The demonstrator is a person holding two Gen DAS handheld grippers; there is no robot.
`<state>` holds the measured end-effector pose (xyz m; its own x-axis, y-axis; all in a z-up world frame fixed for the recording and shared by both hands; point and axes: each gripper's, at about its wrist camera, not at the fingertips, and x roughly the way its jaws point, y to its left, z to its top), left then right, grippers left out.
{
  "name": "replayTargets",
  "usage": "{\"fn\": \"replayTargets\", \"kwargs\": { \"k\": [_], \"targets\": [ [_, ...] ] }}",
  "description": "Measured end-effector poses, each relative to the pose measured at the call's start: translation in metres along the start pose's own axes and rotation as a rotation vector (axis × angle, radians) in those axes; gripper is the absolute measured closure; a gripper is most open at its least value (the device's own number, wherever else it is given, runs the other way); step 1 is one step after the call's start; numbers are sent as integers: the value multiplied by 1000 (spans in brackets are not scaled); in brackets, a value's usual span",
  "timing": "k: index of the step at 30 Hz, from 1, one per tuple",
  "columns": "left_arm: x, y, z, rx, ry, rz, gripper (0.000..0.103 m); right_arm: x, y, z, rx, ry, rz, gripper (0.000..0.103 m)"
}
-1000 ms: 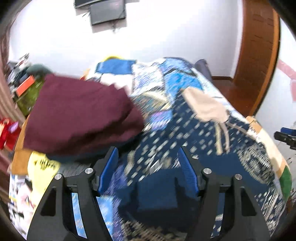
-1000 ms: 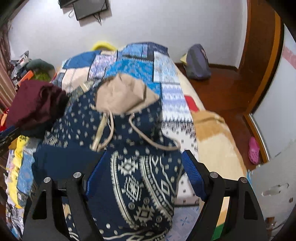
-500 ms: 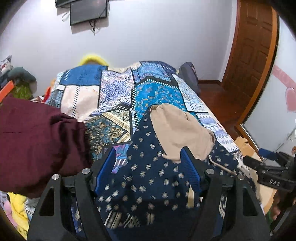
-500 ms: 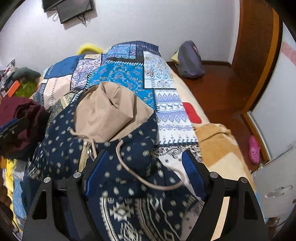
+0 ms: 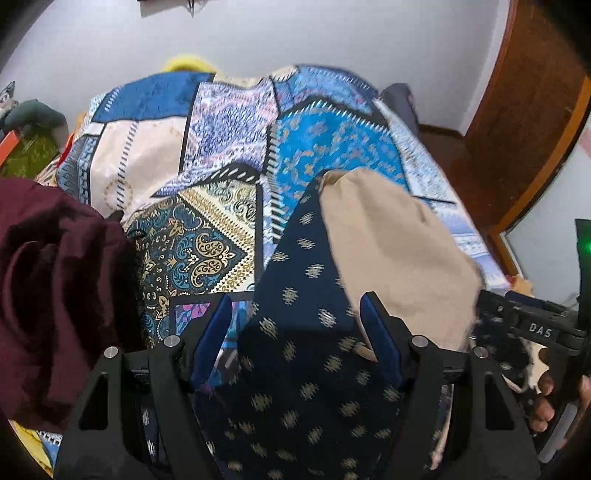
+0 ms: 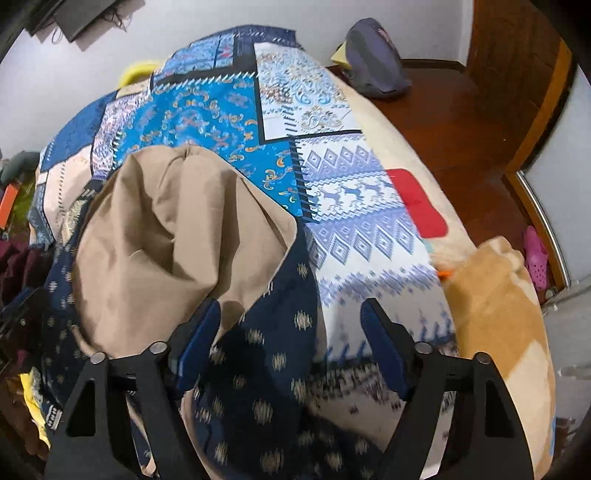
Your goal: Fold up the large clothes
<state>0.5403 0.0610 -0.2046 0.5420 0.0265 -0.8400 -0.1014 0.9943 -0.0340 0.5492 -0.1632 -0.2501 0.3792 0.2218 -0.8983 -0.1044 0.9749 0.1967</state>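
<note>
hoodie (image 5: 303,325) | navy, gold-dotted; tan-lined hood (image 6: 173,240) open | crumpled on bed

White plastered walls (image 5: 332,33); dark wall-mounted screen (image 6: 74,14) with dangling cables, upper left. Bed under a blue-and-cream patchwork bedspread (image 6: 229,107) fills the middle. Polished reddish-brown wood floor (image 6: 461,122) to its right, grey backpack (image 6: 373,62) by the skirting. Brown wooden door (image 5: 524,110), orange-trimmed frame. Pink clog (image 6: 535,258) on the floor.
</note>
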Motion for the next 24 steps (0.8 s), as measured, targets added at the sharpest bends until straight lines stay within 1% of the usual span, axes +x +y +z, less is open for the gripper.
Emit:
{"fn": "replayTargets", "kwargs": {
  "k": [2, 5, 7, 8, 9, 10, 11, 12, 13, 16, 18, 21, 24],
  "targets": [
    [13, 2, 0, -1, 23, -11, 32, 10, 3, 2, -23, 12, 2, 37],
    [31, 7, -6, -33, 65, -40, 32, 18, 5, 2, -34, 7, 12, 53],
    [30, 7, -9, -37, 33, -43, 33, 20, 9, 4, -52, 12, 29, 80],
    [29, 7, -10, -34, 23, -38, 36, 20, 13, 4, -83, 13, 28, 86],
    [29, 6, -10, -30, 18, -30, 45, 20, 18, 4, -111, 9, 24, 91],
    [26, 5, -11, -21, 13, -29, 57, 16, 24, 3, -146, -6, 13, 92],
    [23, 3, -11, -13, 11, -40, 66, 9, 30, 0, -181, -38, -6, 93],
    [18, 1, -11, 3, 12, -65, 84, 0, 36, -3, -213, -70, -17, 93],
    [13, -1, -11, 14, 11, -67, 93, -9, 42, -4, -235, -95, -14, 94],
    [-11, -4, -11, 52, -16, -57, 96, -43, 51, -9, -263, -149, 13, 95],
    [-35, -2, -12, 70, -40, -77, 96, -74, 55, -14, -270, -186, 55, 95],
    [-79, 6, -19, 86, -64, -119, 96, -111, 57, -25, -285, -214, 113, 95],
    [-118, 13, -34, 107, -79, -155, 96, -136, 60, -44, -324, -228, 138, 95]
  ]
}}
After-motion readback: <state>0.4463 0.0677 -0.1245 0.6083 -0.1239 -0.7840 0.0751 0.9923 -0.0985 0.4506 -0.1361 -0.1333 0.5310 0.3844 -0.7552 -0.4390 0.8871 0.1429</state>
